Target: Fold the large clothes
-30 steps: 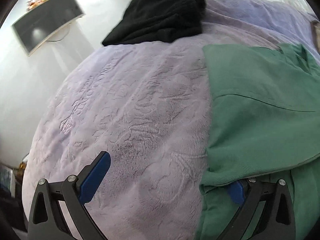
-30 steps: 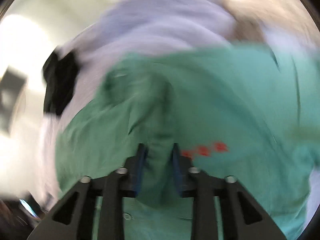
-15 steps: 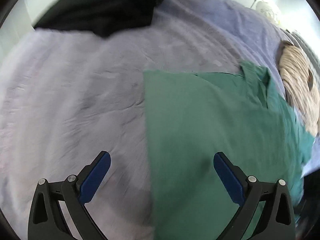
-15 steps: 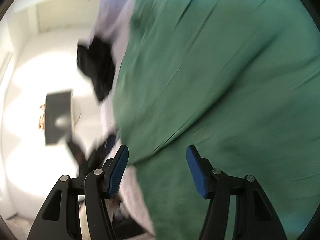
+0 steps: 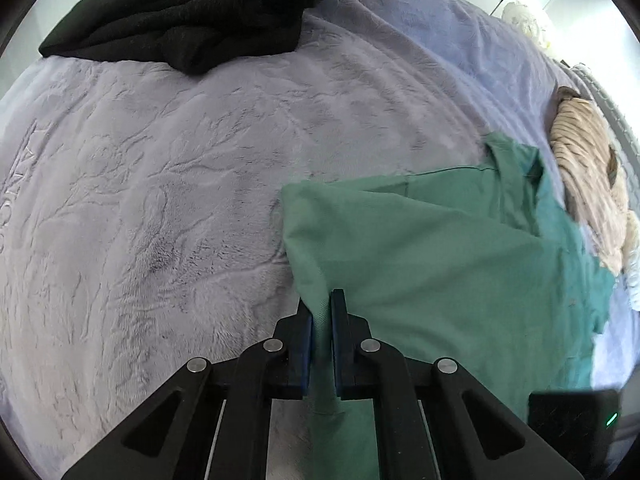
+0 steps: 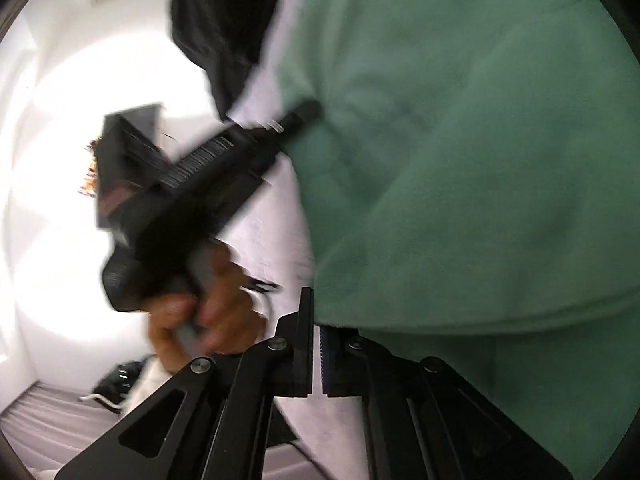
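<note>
A green shirt [image 5: 448, 264] lies partly folded on a lavender blanket [image 5: 160, 200] on the bed, collar at the far right. My left gripper [image 5: 321, 312] is shut on the shirt's near left edge, cloth pinched between the blue pads. In the blurred right wrist view the green shirt [image 6: 460, 140] fills the right side. My right gripper [image 6: 316, 320] has its jaws together at the shirt's lower hem; the cloth covers the right finger, and I cannot tell whether cloth is between the pads. The left gripper [image 6: 304, 114] and the hand holding it show there too.
A folded black garment [image 5: 192, 12] lies at the far left of the bed. A beige knitted garment [image 5: 588, 184] lies at the right edge. A white wall and a dark monitor [image 6: 132, 128] lie beyond the bed.
My left gripper went from wide open to shut on the shirt's left edge. My right gripper went from open to jaws together at the shirt's hem.
</note>
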